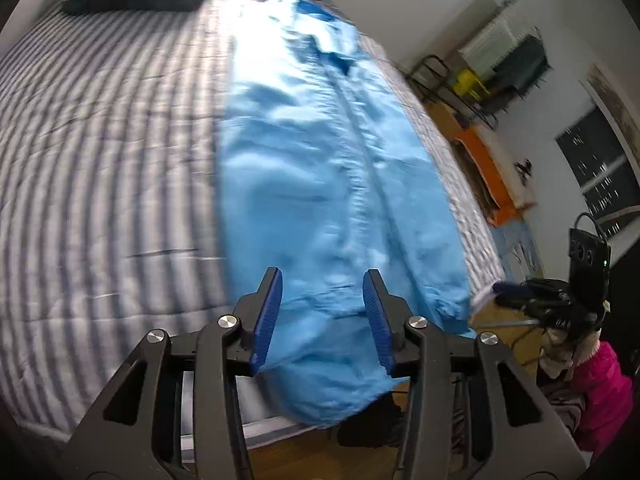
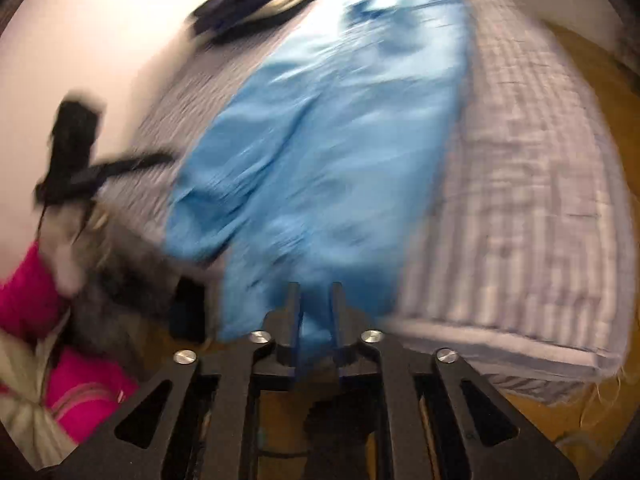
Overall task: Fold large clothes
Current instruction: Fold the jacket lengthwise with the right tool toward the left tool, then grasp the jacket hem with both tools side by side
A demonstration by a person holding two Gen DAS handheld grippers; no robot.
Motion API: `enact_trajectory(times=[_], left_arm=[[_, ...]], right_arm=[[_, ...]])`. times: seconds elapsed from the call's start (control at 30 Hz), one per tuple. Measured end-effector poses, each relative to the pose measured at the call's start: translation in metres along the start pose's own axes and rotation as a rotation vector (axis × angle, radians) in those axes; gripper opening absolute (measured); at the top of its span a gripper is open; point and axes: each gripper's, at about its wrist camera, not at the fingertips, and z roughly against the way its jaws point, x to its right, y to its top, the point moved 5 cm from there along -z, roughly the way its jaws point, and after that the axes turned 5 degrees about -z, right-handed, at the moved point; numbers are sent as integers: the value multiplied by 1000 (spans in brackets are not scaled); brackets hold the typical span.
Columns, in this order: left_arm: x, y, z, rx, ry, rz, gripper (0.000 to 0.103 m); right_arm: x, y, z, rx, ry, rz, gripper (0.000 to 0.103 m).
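Left wrist view: the left claw [image 1: 323, 312] gapes over the blue jacket [image 1: 320, 168] on the striped bed [image 1: 100, 140]; the right claw [image 2: 316, 312] pinches its hem.

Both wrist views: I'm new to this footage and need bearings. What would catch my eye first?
A big light-blue garment lies lengthwise on the grey striped bedspread, its near end hanging over the bed's edge. The right gripper is pinched on that hanging end, while the left gripper is open above it. A bright pink sleeve shows at lower left of the right view.
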Motion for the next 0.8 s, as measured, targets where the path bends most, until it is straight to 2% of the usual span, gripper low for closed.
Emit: enact_trajectory(times=[0.03, 0.07, 0.17, 0.3, 0.4, 0.5, 0.57, 0.6, 0.7, 0.73, 0.8], left_arm=[[-14, -2, 2, 3, 14, 41, 42], [-24, -4, 2, 1, 17, 76, 42], [-46, -11, -6, -31, 2, 156, 43], [-54, -25, -26, -82, -62, 219, 43], [-40, -35, -34, -97, -105, 187, 43], [-29, -41, -37, -106, -119, 140, 43], [-29, -40, -38, -107, -134, 152, 34], [-30, -40, -39, -114, -143, 164, 23], [-30, -45, -40, -125, -166, 180, 19], [-27, -46, -41, -130, -173, 170, 13], [-23, -46, -42, -139, -176, 149, 11]], right_arm=[[9, 4, 1, 22, -32, -31, 41], [15, 5, -1, 32, -39, -57, 44], [26, 7, -17, -1, -29, -94, 44], [29, 10, -39, -56, -21, -88, 44], [32, 8, -47, -72, -20, -94, 44], [30, 8, -50, -76, 21, -108, 44], [33, 5, -52, -90, 43, -117, 44], [33, 4, -56, -100, 54, -123, 44], [33, 2, -62, -116, 87, -138, 44], [33, 2, -62, -117, 109, -144, 44], [33, 1, -61, -122, 157, -153, 44]])
